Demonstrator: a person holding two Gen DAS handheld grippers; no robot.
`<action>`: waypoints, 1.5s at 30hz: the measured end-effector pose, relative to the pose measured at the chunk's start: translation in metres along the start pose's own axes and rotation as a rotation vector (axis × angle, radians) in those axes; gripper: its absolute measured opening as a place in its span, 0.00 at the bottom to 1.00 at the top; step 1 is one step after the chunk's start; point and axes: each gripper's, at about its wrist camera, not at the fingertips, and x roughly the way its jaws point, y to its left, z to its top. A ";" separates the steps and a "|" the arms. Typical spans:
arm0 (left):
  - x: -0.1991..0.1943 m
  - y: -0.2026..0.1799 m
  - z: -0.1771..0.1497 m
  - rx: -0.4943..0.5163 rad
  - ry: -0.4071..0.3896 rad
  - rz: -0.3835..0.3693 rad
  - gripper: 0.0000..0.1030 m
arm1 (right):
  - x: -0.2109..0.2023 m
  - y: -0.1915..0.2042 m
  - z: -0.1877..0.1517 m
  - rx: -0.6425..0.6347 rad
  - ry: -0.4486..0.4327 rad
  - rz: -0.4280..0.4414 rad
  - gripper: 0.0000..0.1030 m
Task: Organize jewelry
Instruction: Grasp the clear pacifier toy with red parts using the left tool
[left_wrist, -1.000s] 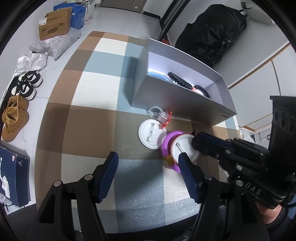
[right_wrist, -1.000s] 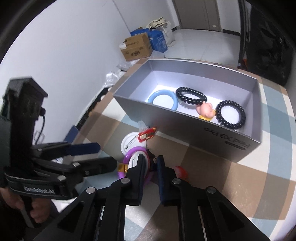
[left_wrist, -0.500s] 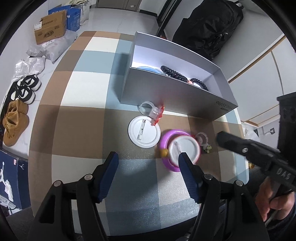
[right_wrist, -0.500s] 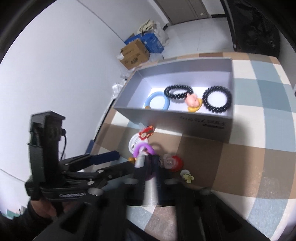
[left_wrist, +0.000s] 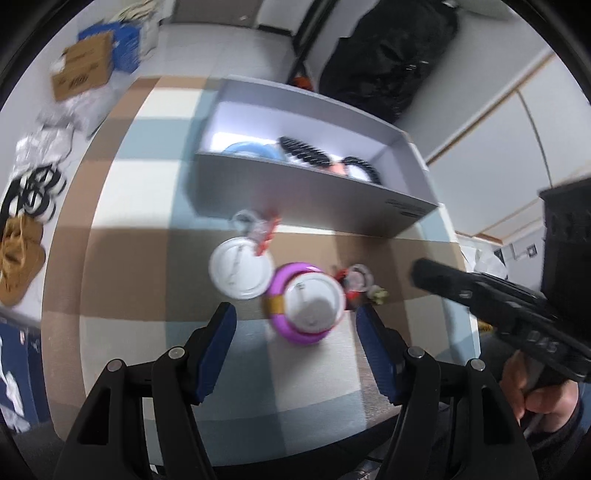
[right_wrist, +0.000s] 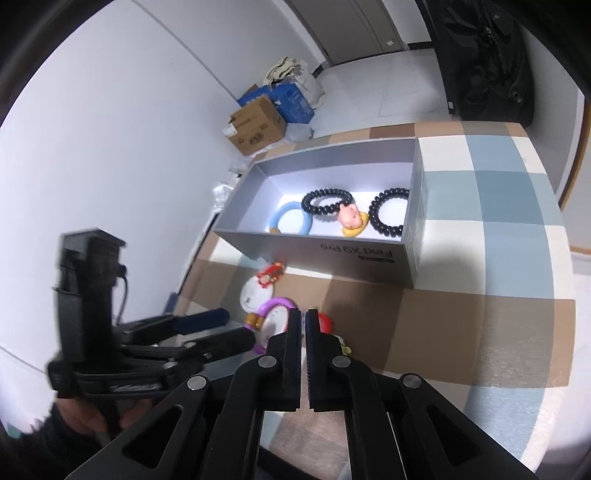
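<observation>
Pulled back from the purple ring it crowded a second ago, the right gripper now hangs off toward the counter's near right corner, its jaws pressed together on nothing. That ring, with a white disc resting on it, lies on the checked counter near the middle of its front half, touching a second white disc; a clear ring with a red charm sits beyond them against the grey box, and small red and pale trinkets lie just to the right. Inside the box are a blue ring, two black coil bands and a small pink-and-yellow figure. The left gripper hovers over the purple ring, jaws apart and empty. Sorting looks partway done: the next move calls for a firm pinch on one loose piece, then a lift over the box's near wall. Both views have shifted and the left one has blurred.
</observation>
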 end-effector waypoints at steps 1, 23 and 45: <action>-0.001 -0.005 -0.001 0.023 -0.009 -0.016 0.61 | 0.002 0.000 -0.001 -0.005 0.005 -0.016 0.05; 0.020 -0.027 0.002 0.122 0.019 0.013 0.16 | -0.016 -0.035 0.003 0.121 -0.052 -0.068 0.39; -0.006 0.020 0.012 -0.118 -0.021 -0.168 0.06 | 0.032 0.018 -0.003 -0.107 0.046 -0.098 0.37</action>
